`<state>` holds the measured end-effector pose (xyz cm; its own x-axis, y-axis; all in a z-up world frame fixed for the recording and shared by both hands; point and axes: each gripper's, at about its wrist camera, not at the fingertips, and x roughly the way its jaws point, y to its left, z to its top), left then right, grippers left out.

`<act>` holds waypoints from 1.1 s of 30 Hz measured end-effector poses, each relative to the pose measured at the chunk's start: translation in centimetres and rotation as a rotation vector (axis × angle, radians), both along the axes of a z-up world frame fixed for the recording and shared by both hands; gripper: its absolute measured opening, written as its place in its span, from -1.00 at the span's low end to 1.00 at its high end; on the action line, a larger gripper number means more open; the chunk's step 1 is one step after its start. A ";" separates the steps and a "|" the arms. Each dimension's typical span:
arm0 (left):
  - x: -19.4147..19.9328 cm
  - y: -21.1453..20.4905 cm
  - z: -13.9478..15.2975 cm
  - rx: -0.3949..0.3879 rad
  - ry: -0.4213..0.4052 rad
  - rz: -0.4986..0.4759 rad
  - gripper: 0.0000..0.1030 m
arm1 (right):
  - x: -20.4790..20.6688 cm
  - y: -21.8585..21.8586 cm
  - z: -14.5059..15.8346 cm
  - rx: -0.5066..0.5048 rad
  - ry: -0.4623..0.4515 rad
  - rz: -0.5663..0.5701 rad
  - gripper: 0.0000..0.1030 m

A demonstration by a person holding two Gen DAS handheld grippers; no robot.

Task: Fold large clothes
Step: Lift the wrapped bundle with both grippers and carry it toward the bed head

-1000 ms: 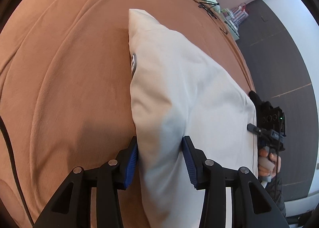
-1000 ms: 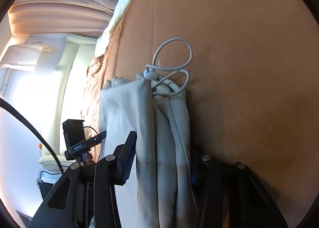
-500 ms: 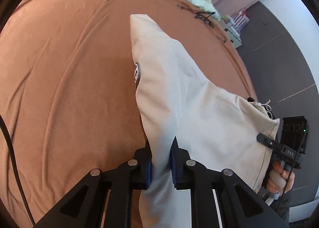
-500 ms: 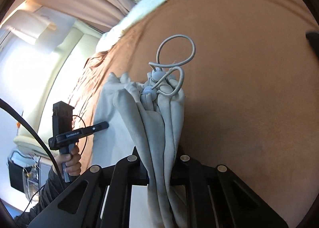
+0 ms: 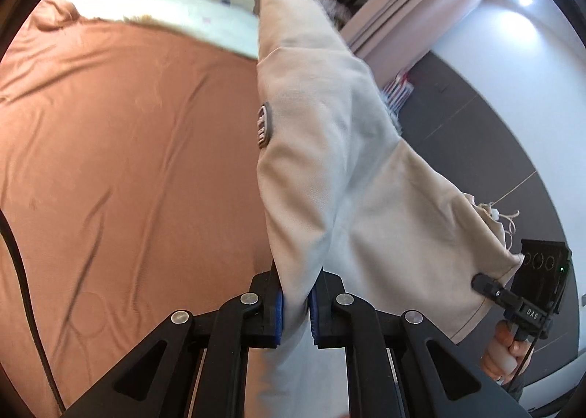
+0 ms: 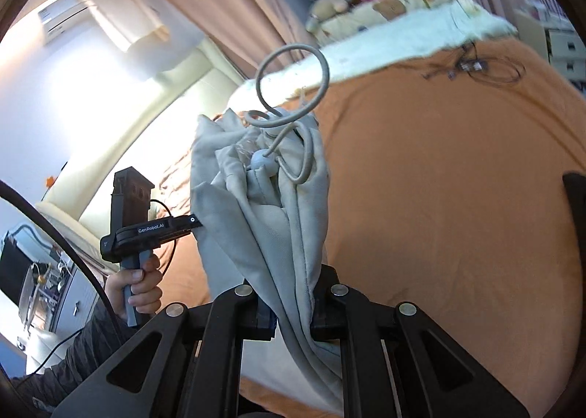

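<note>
Left hand-held gripper (image 5: pixel 296 312) clamps cream fabric between its blue pads; right hand-held gripper (image 6: pixel 291 312) pinches bunched fabric, each gripped by a hand.

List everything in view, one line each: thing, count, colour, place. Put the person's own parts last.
Garment: one, beige, held up above the bed.
Drawstring cord: one, grey, looped at the garment's gathered end.
Bedspread: one, orange-brown, covering the bed.
White bedding: one, at the bed's far end.
Cables: black tangle, far on the bedspread.
Curtains: pinkish, beyond the bed.
Left tongs: black, shut on the garment.
Right tongs: black, shut on the garment.
</note>
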<state>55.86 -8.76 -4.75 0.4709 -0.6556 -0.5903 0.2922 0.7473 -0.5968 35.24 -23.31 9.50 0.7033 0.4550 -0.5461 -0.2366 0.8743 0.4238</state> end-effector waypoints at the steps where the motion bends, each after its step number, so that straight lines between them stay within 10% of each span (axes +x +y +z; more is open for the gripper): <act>1: -0.5 0.7 0.7 -0.004 -0.012 0.007 -0.79 | -0.8 1.1 0.7 -0.010 -0.016 0.009 -0.84; 14: -6.5 14.6 8.9 -0.020 -0.151 0.185 -0.80 | -6.0 9.9 3.8 -0.066 -0.118 0.182 -0.85; 33: -13.8 41.0 12.6 0.127 -0.218 0.509 -0.81 | 7.0 31.1 -0.4 -0.037 -0.105 0.519 -0.85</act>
<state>42.08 32.27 7.81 0.8284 -0.2443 -0.5040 -0.0173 0.8882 -0.4591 42.23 7.79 9.08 0.4425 0.7395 -0.5073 -0.6816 0.6450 0.3456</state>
